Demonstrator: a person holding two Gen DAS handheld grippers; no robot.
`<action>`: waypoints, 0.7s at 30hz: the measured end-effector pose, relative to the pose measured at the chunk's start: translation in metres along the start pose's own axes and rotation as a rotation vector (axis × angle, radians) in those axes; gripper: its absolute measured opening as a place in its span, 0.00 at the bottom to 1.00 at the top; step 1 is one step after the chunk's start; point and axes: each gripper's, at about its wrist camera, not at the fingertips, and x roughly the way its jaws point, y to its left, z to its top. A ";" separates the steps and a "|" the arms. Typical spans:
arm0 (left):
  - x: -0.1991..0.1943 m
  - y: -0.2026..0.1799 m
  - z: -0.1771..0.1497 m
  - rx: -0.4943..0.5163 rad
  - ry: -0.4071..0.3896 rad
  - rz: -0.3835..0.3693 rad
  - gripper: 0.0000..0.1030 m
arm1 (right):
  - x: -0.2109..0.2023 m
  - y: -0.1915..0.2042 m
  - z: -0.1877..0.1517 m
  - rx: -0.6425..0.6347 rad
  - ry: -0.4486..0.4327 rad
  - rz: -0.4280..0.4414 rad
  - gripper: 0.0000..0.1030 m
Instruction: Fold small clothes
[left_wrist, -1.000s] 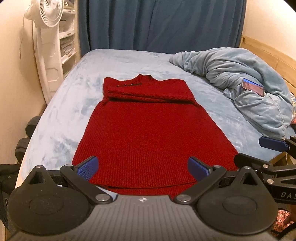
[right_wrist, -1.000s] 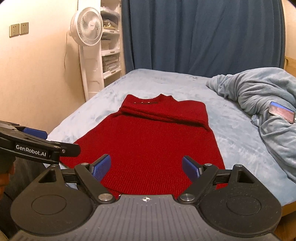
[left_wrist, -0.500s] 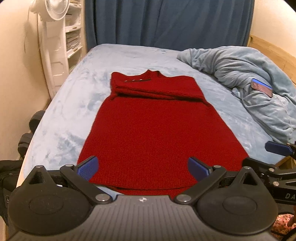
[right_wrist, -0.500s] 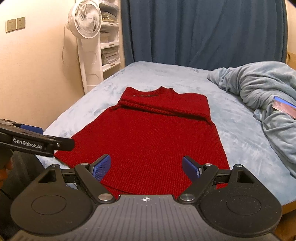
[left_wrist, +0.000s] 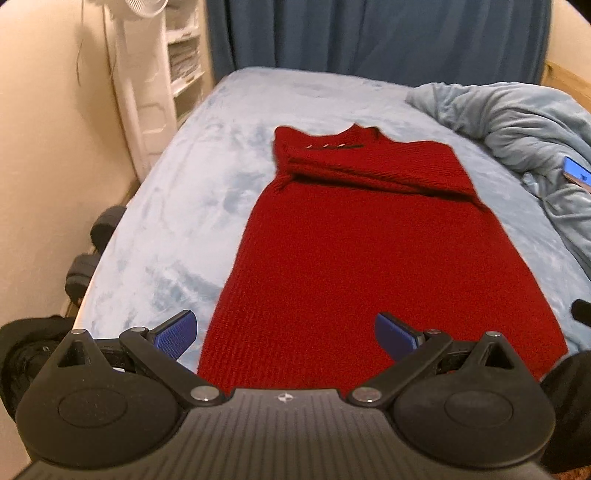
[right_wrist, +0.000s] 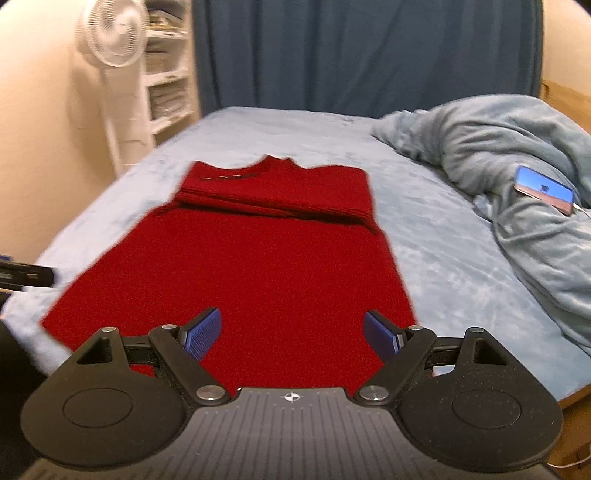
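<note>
Two handheld grippers hover over the near hem of a red knit garment (left_wrist: 373, 266) spread flat on a bed (left_wrist: 192, 206). The left gripper (left_wrist: 286, 334) holds its blue-padded fingers (left_wrist: 175, 334) wide apart with nothing between them, poised above the garment's near left corner — its left pad over the pale blue bedcover just beside the hem, its right pad over the red knit. The right gripper (right_wrist: 293, 332) likewise has its fingers (right_wrist: 201, 334) spread wide and empty, both pads above the garment's near right portion.

The garment (right_wrist: 251, 266) lies along the length of the bed, its long axis running from the hem nearest the cameras to the neckline at the far end. The hem is the widest part; the body narrows toward the far end, where the sleeves are folded across the chest in a thick band just short of the collar.

To the right of the garment, well apart from it, a rumpled blue-grey blanket (right_wrist: 517, 177) is heaped with a lit smartphone (right_wrist: 545, 190) resting on it. To the garment's far left, beyond the bed's edge, stands a white fan (right_wrist: 110, 40) before white shelves (right_wrist: 166, 85); a dark blue curtain (right_wrist: 369, 55) hangs behind the bed — parts of both views are motion-blurred.
</note>
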 end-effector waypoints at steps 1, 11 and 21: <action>0.008 0.004 0.002 -0.009 0.010 0.003 0.99 | 0.008 -0.010 0.001 0.015 0.010 -0.016 0.83; 0.110 0.050 0.020 -0.063 0.130 -0.059 0.99 | 0.125 -0.139 -0.006 0.341 0.221 -0.033 0.83; 0.171 0.071 0.017 -0.020 0.270 -0.105 1.00 | 0.180 -0.150 -0.033 0.437 0.396 0.161 0.86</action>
